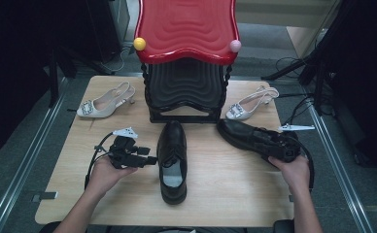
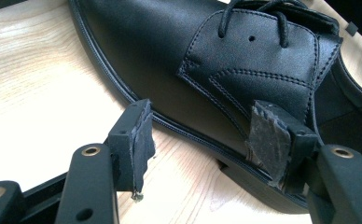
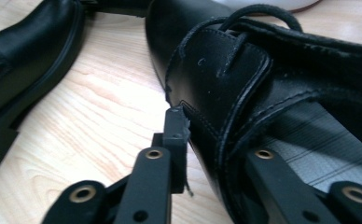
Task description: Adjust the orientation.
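Black leather shoe (image 1: pixel 240 133) is pinched at its collar by the right gripper (image 1: pixel 280 147), seemingly for lifting, while the left gripper (image 1: pixel 150 160) waits, jaws apart, beside the other shoe (image 1: pixel 172 160).

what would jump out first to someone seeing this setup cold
The glossy red wavy-topped stand at the table's far edge dominates, flanked by two pale heeled shoes, one left, one right. In front lie two black lace-up shoes: the middle one beside the open left tongs, the right one with its side wall between the right tongs.
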A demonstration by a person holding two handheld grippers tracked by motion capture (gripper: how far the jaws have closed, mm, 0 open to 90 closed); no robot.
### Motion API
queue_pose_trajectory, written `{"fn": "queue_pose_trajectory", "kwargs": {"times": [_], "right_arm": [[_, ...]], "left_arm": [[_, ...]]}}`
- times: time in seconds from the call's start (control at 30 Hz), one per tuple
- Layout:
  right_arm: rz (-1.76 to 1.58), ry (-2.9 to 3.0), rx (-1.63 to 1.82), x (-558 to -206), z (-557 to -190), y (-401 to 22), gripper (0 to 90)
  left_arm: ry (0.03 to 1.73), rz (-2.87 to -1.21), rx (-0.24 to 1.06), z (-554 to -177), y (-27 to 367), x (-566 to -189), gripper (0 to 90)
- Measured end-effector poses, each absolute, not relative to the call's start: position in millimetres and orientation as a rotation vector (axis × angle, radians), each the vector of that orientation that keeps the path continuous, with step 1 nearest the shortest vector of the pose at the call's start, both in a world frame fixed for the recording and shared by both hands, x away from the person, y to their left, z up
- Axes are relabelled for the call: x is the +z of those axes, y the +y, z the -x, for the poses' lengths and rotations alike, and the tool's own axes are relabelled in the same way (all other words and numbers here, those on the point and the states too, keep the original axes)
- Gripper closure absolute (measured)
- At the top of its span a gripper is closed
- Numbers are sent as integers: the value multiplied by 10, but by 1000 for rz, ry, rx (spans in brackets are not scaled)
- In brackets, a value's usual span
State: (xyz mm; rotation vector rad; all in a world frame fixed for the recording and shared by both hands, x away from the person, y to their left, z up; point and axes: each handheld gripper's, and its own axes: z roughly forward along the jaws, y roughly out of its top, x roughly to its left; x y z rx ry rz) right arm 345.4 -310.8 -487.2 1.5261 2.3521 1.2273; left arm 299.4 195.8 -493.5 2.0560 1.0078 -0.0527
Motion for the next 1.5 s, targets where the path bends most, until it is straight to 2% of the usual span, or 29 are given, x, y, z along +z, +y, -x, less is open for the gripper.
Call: {"fn": "queue_pose_trajectory", "kwargs": {"times": [0.4,0.83,1.23,1.4,1.5], "right_arm": [[-1512,2364,1314,-4706,-3348,-2959,830],[-1420,2387,1352,-4638,-3203,-2432,827],[-1392,2392,1266,-4767,-3236,-1992,818],[-1383,2386,1243,-4826,-3191,-1911,781],[-1366,2411,1231,-4831,-3175,-1913,667]], "left_arm": [[1001,-2042,-36,-3017,1972,-4912,407],[974,-2052,-38,-3040,1915,-4902,409],[966,-2056,-39,-3038,1905,-4902,410],[972,-2059,-35,-3040,1901,-4907,410],[971,-2064,-34,-3038,1898,-4906,410]]}}
